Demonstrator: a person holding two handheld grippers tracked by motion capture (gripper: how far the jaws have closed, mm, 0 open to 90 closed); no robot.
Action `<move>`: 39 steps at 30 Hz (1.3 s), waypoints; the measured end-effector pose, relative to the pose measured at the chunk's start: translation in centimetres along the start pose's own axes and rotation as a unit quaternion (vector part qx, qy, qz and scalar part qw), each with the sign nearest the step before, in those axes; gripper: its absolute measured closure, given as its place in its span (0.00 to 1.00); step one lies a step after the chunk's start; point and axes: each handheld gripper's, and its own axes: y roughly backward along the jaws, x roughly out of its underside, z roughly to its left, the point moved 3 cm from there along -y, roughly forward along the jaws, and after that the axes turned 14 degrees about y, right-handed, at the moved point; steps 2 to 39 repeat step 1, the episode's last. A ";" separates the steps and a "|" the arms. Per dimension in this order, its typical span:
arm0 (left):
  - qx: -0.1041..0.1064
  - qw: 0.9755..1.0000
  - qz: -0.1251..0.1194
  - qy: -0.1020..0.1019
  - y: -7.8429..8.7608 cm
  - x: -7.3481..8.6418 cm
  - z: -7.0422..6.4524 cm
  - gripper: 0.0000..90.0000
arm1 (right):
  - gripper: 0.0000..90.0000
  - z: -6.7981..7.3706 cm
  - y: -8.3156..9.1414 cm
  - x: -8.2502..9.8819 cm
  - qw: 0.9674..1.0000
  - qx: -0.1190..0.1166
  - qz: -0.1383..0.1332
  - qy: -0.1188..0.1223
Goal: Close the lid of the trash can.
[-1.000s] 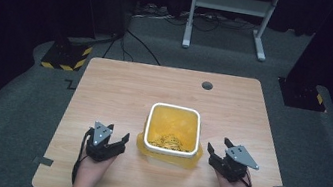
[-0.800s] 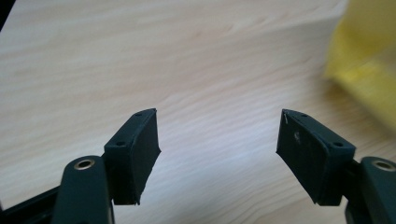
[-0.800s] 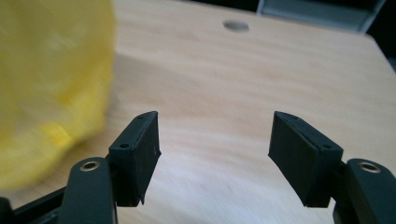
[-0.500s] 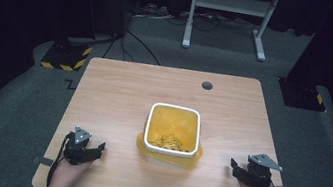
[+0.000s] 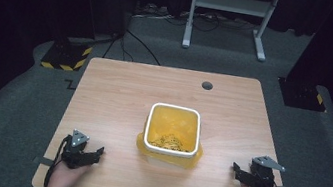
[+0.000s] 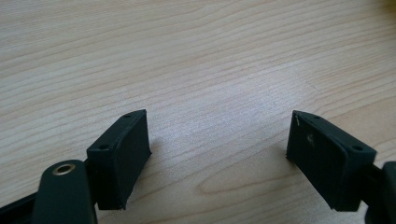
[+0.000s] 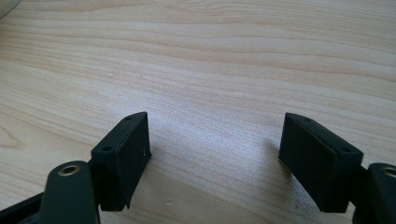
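High view: yellow container (image 5: pixel 171 134) of noodles at mid-table (image 5: pixel 118 96), well apart from both grippers. Left gripper (image 5: pixel 94 153) and right gripper (image 5: pixel 238 171) near front corners, jaws just opened wide, nothing between.

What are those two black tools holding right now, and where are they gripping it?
Nothing. The left tool and right tool both stand open over bare table, their jaws having just been opening, apart from the yellow container between them.
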 end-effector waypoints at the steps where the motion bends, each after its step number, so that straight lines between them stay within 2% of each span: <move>1: 0.000 1.000 0.000 0.000 0.0 0.0 0.0 0.23 | 0.27 0.0 0.0 0.0 1.000 0.000 0.000 -0.001; 39: 0.000 1.000 0.000 0.000 0.0 0.0 0.0 0.23 | 0.27 0.0 0.0 0.0 1.000 0.000 0.000 -0.001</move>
